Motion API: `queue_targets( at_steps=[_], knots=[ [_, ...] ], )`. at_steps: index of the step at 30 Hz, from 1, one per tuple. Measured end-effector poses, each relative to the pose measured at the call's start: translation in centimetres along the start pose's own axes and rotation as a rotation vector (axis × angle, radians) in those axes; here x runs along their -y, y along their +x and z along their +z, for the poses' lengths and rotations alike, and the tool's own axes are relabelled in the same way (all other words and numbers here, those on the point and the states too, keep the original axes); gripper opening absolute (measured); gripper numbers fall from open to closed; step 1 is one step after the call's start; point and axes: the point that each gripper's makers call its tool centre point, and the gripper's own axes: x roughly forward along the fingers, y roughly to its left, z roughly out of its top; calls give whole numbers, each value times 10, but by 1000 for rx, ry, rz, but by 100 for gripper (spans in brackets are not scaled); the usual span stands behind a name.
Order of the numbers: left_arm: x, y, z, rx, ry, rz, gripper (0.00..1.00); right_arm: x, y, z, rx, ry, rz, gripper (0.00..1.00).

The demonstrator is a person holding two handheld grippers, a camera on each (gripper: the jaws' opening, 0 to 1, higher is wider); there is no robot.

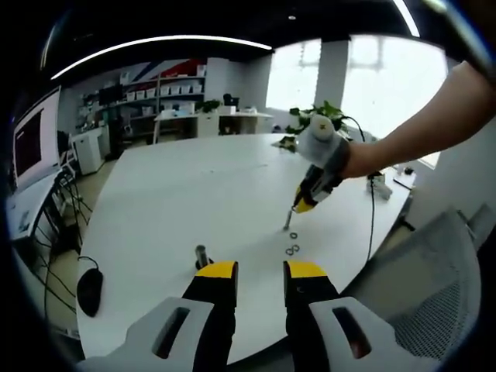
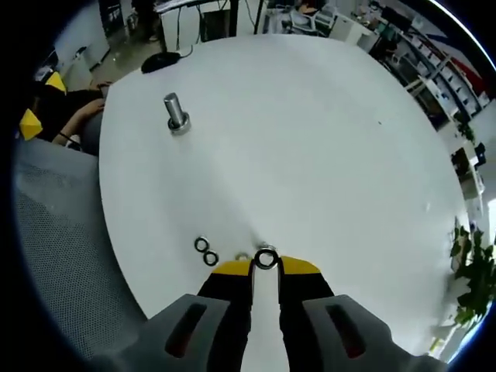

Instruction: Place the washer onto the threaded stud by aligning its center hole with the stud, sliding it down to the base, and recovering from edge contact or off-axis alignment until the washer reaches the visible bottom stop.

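Pinched between the narrowed right gripper [image 2: 266, 266] jaws, a small silver washer [image 2: 266, 258] could be dropped; left gripper [image 1: 260, 270] is held wide.

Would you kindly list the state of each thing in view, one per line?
Left tongs: open, empty, above the table.
Right tongs: shut on a washer.
Threaded stud: upright, bare.
Spare washers: flat on the table, touching each other.
Mouse: at the table's edge.

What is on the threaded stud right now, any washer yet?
The stud stands bare above its base collar, no washer on it. One washer sits at the right gripper tips; two more lie on the table.
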Motion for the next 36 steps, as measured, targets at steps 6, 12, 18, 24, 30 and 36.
queue_targets(
  at_steps=[6, 12, 18, 24, 30, 36],
  knots=[
    [0, 1, -1, -4, 3, 3, 21, 0, 5, 0, -11, -1, 4, 13],
    [-2, 0, -2, -9, 1, 6, 21, 2, 11, -3, -27, -11, 6, 13],
    [-3, 1, -4, -22, -4, 13, 21, 3, 21, -7, -49, -19, 15, 13],
    [-2, 3, -7, -37, 2, 13, 20, 3, 34, -13, -72, -22, 27, 13],
    [-5, 1, -7, -36, -6, 21, 20, 0, 47, -18, -97, -18, 38, 14],
    [-5, 2, -8, -41, -9, 22, 20, -1, 55, -21, -114, 1, 45, 14]
  ],
)
